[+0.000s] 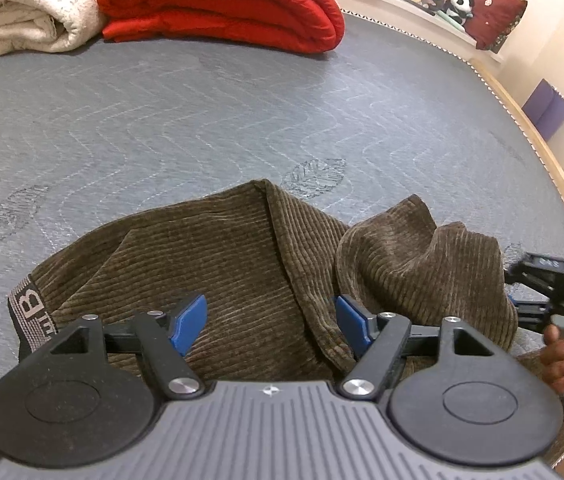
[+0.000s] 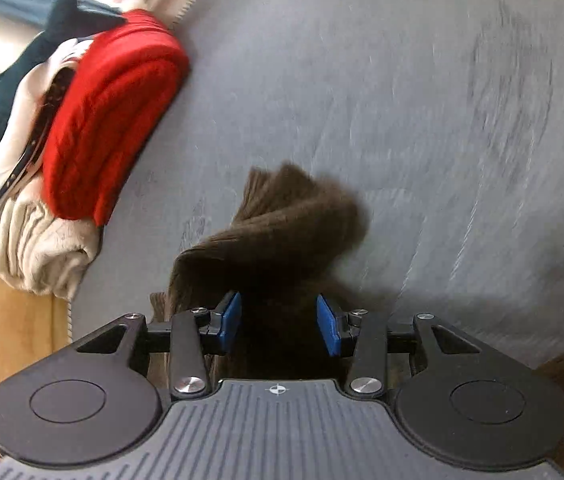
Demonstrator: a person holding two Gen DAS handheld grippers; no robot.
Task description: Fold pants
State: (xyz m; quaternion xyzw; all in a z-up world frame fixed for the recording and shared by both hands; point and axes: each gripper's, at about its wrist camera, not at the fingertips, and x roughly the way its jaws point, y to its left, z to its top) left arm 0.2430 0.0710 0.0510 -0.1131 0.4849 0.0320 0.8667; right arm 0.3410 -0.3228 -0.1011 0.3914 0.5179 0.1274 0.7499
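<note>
While the brown corduroy pants (image 1: 242, 264) lie bunched near the mattress's (image 1: 202, 120) front edge, the left gripper (image 1: 270, 324) hovers over them, its 2 blue pads spread and clear of the cloth. The right gripper (image 2: 278, 320) stands partly spread, fabric between its pads, not visibly pinched. Red quilt (image 1: 222, 0) and cream blanket (image 1: 18, 12) sit along the far edge.

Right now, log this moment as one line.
pants: crumpled on mattress | left gripper: open over pants | right gripper: jaws apart, fabric between
</note>
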